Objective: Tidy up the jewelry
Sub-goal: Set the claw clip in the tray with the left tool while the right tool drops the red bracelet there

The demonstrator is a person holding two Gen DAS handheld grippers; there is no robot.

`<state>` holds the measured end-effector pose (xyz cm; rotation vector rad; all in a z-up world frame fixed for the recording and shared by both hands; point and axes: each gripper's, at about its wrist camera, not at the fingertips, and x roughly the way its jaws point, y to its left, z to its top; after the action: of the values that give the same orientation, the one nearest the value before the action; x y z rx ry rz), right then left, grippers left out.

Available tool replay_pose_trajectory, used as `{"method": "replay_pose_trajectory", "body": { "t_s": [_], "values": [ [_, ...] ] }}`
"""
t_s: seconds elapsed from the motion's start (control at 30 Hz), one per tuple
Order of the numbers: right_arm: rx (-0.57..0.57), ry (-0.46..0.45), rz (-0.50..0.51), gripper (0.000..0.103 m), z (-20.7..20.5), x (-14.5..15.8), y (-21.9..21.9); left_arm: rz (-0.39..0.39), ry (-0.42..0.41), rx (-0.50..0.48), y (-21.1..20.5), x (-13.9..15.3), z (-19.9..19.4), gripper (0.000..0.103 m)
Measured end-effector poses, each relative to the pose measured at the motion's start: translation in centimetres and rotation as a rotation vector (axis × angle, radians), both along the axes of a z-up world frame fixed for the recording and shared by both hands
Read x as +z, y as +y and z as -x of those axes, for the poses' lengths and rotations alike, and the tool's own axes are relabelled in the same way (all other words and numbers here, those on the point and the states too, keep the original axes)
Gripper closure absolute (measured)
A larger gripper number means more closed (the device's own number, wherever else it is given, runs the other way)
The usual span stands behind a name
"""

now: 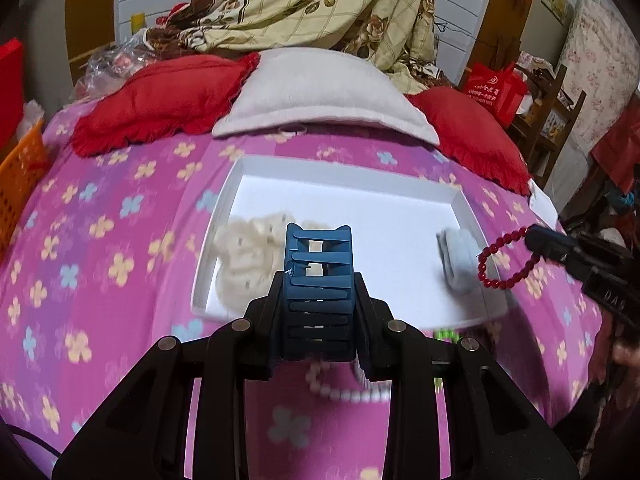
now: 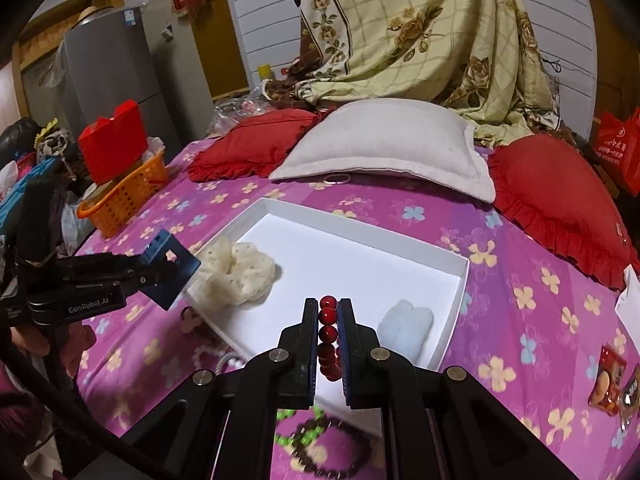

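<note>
My left gripper (image 1: 318, 292) is shut on a blue hair claw clip (image 1: 319, 280) and holds it above the near left edge of a white tray (image 1: 344, 168); the clip also shows in the right wrist view (image 2: 170, 272). My right gripper (image 2: 328, 320) is shut on a red bead bracelet (image 2: 328, 332), held over the tray's near edge (image 2: 464, 280). In the left wrist view the bracelet (image 1: 504, 260) hangs from that gripper at the tray's right side. A cream scrunchie (image 2: 240, 272) and a pale blue scrunchie (image 2: 406, 324) lie in the tray.
A white pearl bracelet (image 1: 348, 390), green beads (image 2: 300, 428) and a dark bead bracelet (image 2: 332, 452) lie on the pink floral bedspread near the tray. Red cushions (image 2: 560, 200) and a white pillow (image 2: 384, 144) sit behind. An orange basket (image 2: 124, 196) stands at left.
</note>
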<state>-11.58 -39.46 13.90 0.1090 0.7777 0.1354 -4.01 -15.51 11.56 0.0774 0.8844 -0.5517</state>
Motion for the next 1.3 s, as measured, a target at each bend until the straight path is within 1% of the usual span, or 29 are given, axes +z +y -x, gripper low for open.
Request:
{"method": "replay_pose_trajectory", "body": {
  "t_s": [0.23, 0.43, 0.6, 0.73, 0.83, 0.93, 1.07, 1.1, 1.17, 1.2, 1.23, 1.27, 1.3],
  "values": [
    [-0.007, 0.027, -0.003, 0.094, -3.9, -1.0, -0.6, -0.042, -0.012, 0.017, -3.1, -0.4, -4.0, 0.075],
    [-0.027, 0.058, -0.004, 0.094, -7.4, -2.2, -1.5, -0.088, -0.010, 0.038, -5.0, -1.8, -7.4, 0.075],
    [-0.067, 0.103, -0.009, 0.095, -10.0, -4.0, -3.5, -0.106, 0.005, 0.063, -5.9, -2.9, -9.9, 0.075],
    [-0.119, 0.152, 0.001, 0.095, -11.0, -5.8, -5.7, -0.122, 0.017, 0.086, -6.3, -4.0, -11.9, 0.075],
    [-0.163, 0.199, -0.004, 0.094, -11.1, -7.5, -7.4, -0.120, 0.049, 0.112, -6.2, -5.3, -13.3, 0.075],
    [-0.182, 0.218, -0.006, 0.095, -10.9, -8.5, -8.4, -0.117, 0.079, 0.139, -5.9, -6.6, -14.3, 0.075],
    [-0.188, 0.223, -0.007, 0.095, -11.0, -9.2, -8.6, -0.124, 0.091, 0.173, -5.8, -7.6, -14.8, 0.075],
    [-0.187, 0.231, -0.010, 0.094, -11.1, -9.5, -8.6, -0.120, 0.096, 0.179, -5.8, -7.7, -14.9, 0.072],
    [-0.194, 0.239, -0.023, 0.089, -11.0, -9.8, -8.6, -0.109, 0.110, 0.185, -5.7, -7.9, -15.0, 0.059],
    [-0.195, 0.228, -0.029, 0.085, -10.8, -9.7, -8.5, -0.108, 0.109, 0.188, -5.7, -7.9, -15.0, 0.046],
    [-0.194, 0.224, -0.033, 0.077, -10.7, -9.7, -8.5, -0.101, 0.105, 0.191, -5.5, -7.8, -14.9, 0.039],
    [-0.194, 0.220, -0.038, 0.071, -10.5, -9.5, -8.4, -0.096, 0.103, 0.193, -5.4, -7.7, -14.9, 0.037],
    [-0.190, 0.216, -0.046, 0.068, -10.4, -9.4, -8.3, -0.095, 0.105, 0.196, -5.2, -7.6, -14.8, 0.037]
  ]
}}
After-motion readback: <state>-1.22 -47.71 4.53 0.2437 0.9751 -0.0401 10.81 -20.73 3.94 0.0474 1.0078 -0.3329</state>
